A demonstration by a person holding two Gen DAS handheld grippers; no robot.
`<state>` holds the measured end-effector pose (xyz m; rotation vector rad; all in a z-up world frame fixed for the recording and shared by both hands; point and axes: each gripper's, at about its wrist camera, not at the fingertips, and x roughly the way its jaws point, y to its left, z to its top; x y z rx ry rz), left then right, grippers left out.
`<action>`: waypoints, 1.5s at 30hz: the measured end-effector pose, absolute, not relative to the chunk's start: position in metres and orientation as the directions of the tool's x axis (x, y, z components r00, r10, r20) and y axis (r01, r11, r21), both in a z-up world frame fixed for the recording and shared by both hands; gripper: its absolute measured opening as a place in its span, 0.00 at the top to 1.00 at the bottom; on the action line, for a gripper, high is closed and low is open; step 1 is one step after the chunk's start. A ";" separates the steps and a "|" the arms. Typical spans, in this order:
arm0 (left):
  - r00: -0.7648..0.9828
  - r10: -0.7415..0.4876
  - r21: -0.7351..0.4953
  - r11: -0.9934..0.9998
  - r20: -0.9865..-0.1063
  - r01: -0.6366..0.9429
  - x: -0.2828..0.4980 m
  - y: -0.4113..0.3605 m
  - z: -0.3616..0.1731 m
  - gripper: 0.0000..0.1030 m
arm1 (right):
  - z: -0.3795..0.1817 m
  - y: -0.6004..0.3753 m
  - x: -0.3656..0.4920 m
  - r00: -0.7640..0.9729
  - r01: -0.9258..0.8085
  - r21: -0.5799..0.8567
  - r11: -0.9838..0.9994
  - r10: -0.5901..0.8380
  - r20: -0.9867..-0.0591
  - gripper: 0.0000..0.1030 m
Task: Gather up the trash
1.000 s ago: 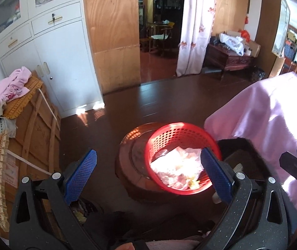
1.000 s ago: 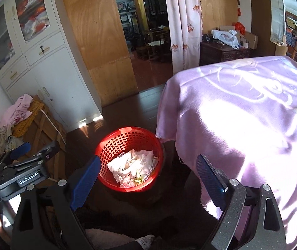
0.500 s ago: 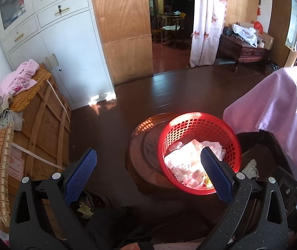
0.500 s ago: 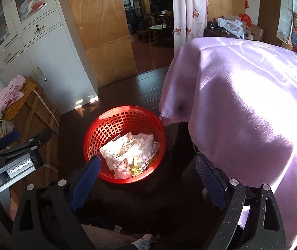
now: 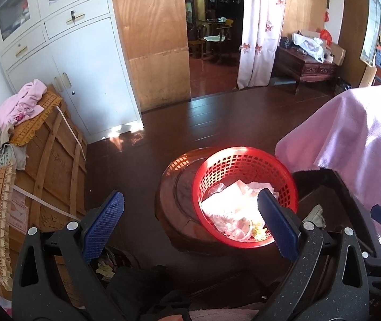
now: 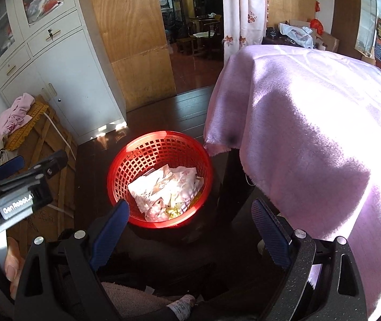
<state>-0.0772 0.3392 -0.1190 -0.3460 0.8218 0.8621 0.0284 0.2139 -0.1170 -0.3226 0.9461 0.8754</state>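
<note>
At your far left a slatted wooden crate (image 5: pixel 54 168) stands against the white metal cabinet (image 5: pixel 64 61), with a crumpled pink garment (image 5: pixel 22 104) and a woven yellow mat (image 5: pixel 34 121) lying on top of it. Your left gripper (image 5: pixel 190 224) hangs above the dark wooden floor (image 5: pixel 203 128) with its blue-padded fingers (image 5: pixel 103 224) spread wide and nothing between them; in the right wrist view its black body juts in from the left edge. Just right of centre, the round red plastic lattice basket (image 6: pixel 126 165) sits on a low round dark wooden stool (image 5: pixel 174 195), and the trash, a heap of crumpled white paper wrappers (image 6: pixel 163 187) with a few yellow scraps, lies inside it in bright sunlight. Your right gripper (image 6: pixel 190 227) hovers near the basket's front rim, its blue pads also held wide apart and empty. To the right, a pale pink fuzzy blanket (image 6: pixel 310 133) drapes over a dark-legged table, its corner hanging just beside the basket's rim.
</note>
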 end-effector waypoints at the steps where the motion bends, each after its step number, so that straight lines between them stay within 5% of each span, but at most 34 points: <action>1: 0.378 0.534 0.049 0.622 -0.756 -0.781 -0.076 0.338 -0.118 0.07 | -0.117 0.214 0.028 0.286 -0.772 0.120 0.624 0.509 -0.812 0.12; 45: 0.394 0.543 0.081 0.656 -0.741 -0.750 -0.071 0.326 -0.112 0.07 | -0.112 0.205 0.025 0.296 -0.769 0.121 0.628 0.517 -0.803 0.12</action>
